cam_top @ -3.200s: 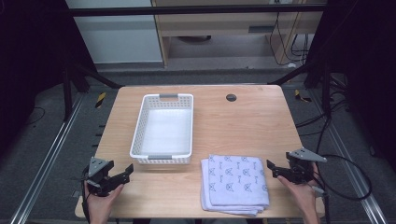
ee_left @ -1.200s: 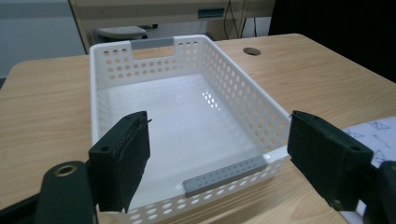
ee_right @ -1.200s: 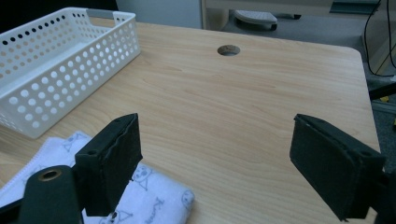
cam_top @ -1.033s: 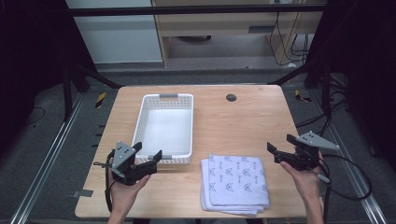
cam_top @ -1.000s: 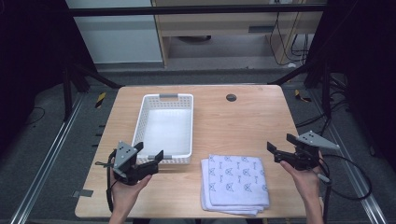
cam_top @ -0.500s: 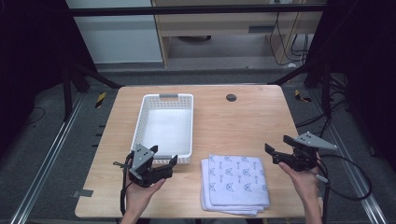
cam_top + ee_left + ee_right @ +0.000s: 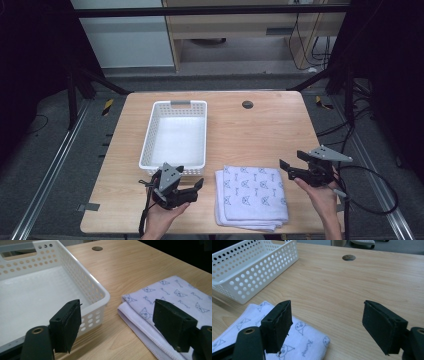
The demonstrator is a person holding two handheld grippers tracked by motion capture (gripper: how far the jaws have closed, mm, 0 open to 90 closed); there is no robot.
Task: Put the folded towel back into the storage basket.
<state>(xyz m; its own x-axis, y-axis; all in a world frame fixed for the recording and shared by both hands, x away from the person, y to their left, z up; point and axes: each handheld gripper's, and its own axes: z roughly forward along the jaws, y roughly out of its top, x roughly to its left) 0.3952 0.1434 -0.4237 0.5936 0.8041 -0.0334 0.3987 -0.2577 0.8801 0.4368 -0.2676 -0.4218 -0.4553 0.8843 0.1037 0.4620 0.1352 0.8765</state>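
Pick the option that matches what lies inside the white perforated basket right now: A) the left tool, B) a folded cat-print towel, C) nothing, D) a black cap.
C: the white perforated basket shows a bare floor in the high view and the left gripper view, while the folded cat-print towel lies on the table beside it and the left tool sits outside its near wall.

One white basket (image 7: pixel 175 137), one folded patterned towel (image 7: pixel 252 195), two grippers, one wooden table (image 7: pixel 260 130).
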